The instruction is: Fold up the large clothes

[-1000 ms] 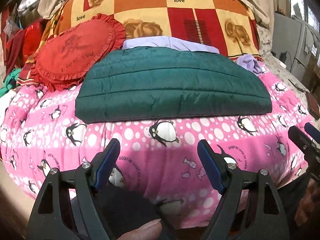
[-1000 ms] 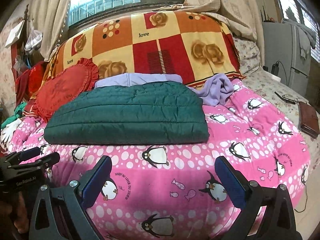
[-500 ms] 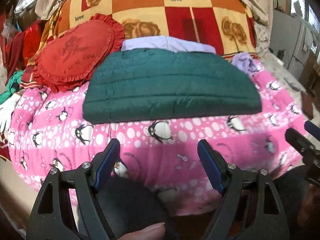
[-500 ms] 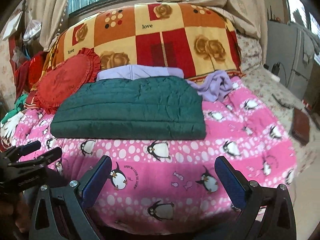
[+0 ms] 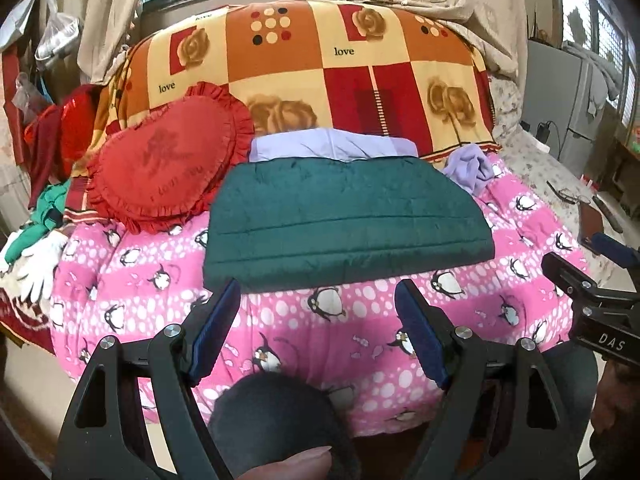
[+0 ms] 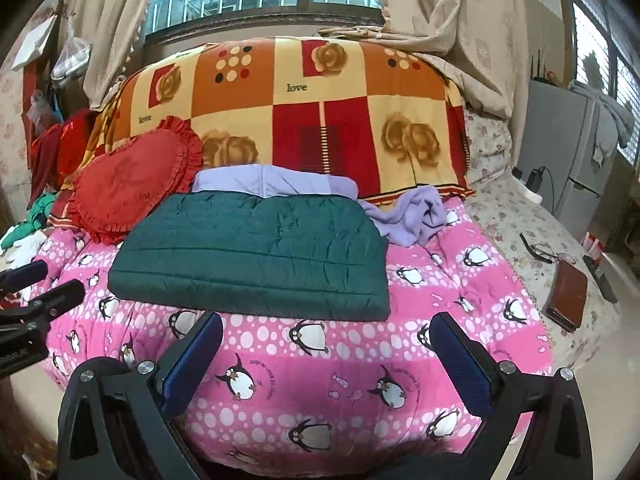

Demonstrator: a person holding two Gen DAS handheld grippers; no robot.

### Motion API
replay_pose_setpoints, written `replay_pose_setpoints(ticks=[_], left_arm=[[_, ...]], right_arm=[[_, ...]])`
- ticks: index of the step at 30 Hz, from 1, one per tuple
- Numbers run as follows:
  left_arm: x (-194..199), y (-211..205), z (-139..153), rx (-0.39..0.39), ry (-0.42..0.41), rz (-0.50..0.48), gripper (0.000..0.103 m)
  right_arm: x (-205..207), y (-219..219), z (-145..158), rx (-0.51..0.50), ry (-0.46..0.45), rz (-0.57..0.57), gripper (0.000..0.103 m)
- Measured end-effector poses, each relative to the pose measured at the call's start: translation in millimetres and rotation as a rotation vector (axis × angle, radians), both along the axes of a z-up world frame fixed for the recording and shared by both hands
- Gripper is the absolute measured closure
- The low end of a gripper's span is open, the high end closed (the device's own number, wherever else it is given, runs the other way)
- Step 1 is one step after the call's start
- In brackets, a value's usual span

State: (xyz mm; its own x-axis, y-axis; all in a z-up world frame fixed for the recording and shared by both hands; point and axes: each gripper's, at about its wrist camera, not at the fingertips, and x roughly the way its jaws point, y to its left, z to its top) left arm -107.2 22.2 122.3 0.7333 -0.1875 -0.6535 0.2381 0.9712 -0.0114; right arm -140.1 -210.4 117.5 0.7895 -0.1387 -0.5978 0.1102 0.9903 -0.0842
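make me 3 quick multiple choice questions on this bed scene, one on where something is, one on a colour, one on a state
1. Where is the red heart cushion relative to the folded garment?
A. on top of it
B. at its left
C. at its right

2. What colour is the folded garment?
A. dark green
B. yellow
C. white

3. How is the left gripper?
A. shut on the garment
B. shut on the quilt
C. open, holding nothing

Answers: 1 B, the cushion lies at the garment's left edge in both views. 2 A, its quilted fabric is dark green. 3 C, its jaws stand apart over the pink penguin quilt with nothing between them.
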Motion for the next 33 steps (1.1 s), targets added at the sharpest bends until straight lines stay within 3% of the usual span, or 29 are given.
replay_pose_setpoints(ticks=[7, 33], left_arm=[[7.0, 9.6, -9.5, -0.013, 0.038, 0.035, 0.023], [8.4, 11.9, -12.8, -0.011, 0.039, 0.040, 0.023]], right_arm=[[0.1, -6.3, -2.3, 0.009, 0.007, -0.008, 0.001], [1.0, 1.3, -2.6, 0.022, 0.001, 0.018, 0.001]])
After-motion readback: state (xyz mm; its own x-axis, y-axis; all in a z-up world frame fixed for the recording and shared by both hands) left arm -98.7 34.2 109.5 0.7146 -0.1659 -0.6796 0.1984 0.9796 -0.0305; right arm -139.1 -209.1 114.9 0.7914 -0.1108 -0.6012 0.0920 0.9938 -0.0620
